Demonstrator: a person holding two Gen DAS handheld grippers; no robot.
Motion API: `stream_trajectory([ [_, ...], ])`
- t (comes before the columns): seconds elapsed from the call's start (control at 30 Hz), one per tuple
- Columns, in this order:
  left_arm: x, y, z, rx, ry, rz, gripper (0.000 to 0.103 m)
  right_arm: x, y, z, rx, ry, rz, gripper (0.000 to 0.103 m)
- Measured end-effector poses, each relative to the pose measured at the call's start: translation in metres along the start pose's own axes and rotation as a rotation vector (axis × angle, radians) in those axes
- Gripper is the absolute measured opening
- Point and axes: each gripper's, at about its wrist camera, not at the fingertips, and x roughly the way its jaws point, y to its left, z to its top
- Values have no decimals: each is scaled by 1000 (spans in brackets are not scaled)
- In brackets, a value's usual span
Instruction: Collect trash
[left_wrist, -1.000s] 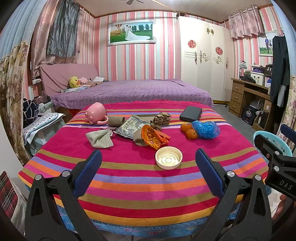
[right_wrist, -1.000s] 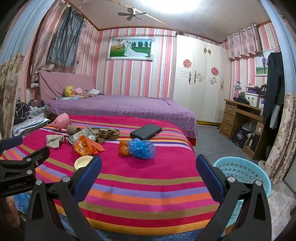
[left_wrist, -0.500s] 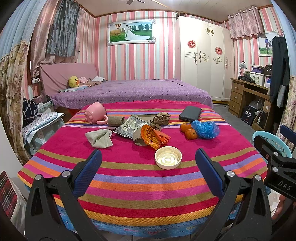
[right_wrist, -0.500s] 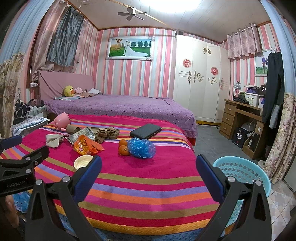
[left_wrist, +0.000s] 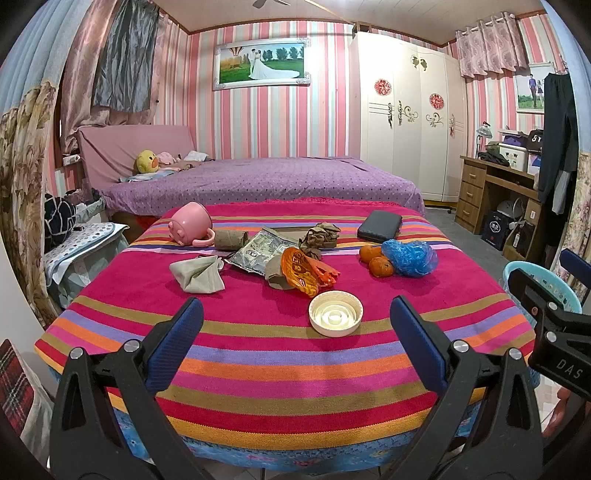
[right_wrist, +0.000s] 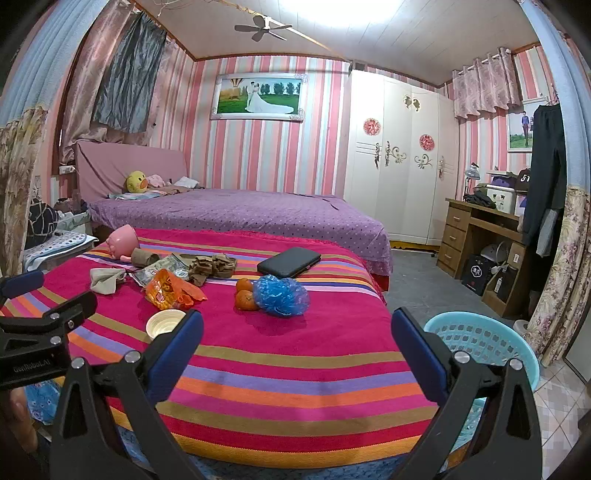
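Observation:
Trash lies on the striped tablecloth (left_wrist: 280, 354): an orange snack wrapper (left_wrist: 301, 275), a silver foil packet (left_wrist: 256, 251), crumpled brown paper (left_wrist: 319, 236), a cardboard roll (left_wrist: 231, 238), a grey crumpled cloth (left_wrist: 197, 273), a white plastic lid (left_wrist: 335, 318) and a blue plastic bag (left_wrist: 410, 257). My left gripper (left_wrist: 295, 339) is open and empty above the table's near edge, just short of the lid. My right gripper (right_wrist: 297, 354) is open and empty at the table's right front. A light blue basket (right_wrist: 480, 339) stands on the floor right of the table.
A pink mug (left_wrist: 190, 223) lies on its side at the back left. Two oranges (left_wrist: 376, 260) sit by the blue bag. A black case (left_wrist: 379, 226) lies at the back right. A purple bed (left_wrist: 258, 184) stands behind, a wooden desk (right_wrist: 480, 229) at right.

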Motion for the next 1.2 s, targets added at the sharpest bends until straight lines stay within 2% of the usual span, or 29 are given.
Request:
stream_trajectory([
  [0.83,1,1,-1,-2,1,-1,98,-1,1,0,-3,-3,-2,99],
  [1.2,0,0,1,-4,3,-1,98,0,-13,1,1,-4,-3,99],
])
